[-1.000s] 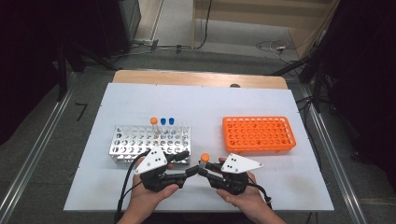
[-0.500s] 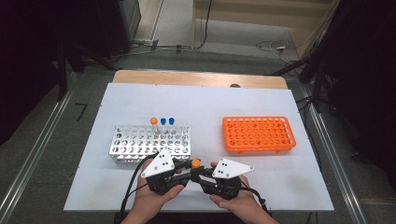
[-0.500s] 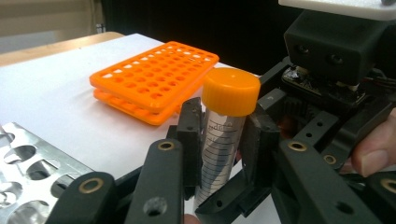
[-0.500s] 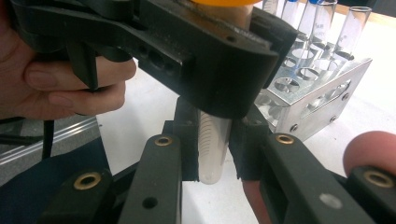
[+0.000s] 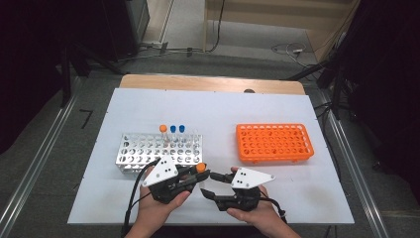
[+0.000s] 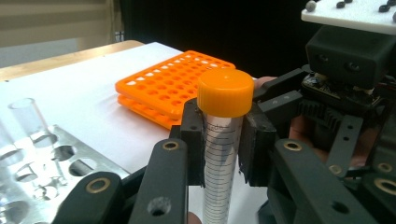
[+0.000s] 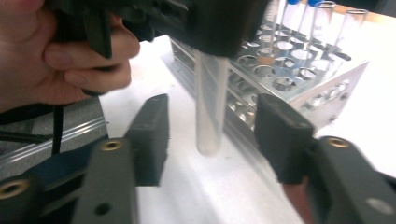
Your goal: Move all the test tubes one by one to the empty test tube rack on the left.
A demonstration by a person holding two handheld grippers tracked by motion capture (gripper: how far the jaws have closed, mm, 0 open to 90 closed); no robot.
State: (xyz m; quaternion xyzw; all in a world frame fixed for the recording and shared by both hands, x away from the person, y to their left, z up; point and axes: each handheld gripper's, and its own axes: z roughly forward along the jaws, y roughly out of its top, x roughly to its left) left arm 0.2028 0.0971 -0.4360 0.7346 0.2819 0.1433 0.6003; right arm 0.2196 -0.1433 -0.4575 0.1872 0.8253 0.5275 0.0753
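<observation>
Up close, left tool [image 6: 223, 140] clamps the orange-capped tube [image 6: 223, 135]; right tool [image 7: 210, 135], just opened, straddles it untouching.

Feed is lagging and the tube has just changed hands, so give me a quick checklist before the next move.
1. Left gripper clamped on the orange-capped tube just below the cap: ok.
2. Right gripper let go: ok, its jaws have just been opening and stand apart from the tube on both sides.
3. Tube upright: ok in the left gripper view.
4. Cap seated on the tube: ok.
5. Orange rack has free holes: ok, every visible hole is empty.
6. Tube bottom clear of the table: cannot tell.
</observation>
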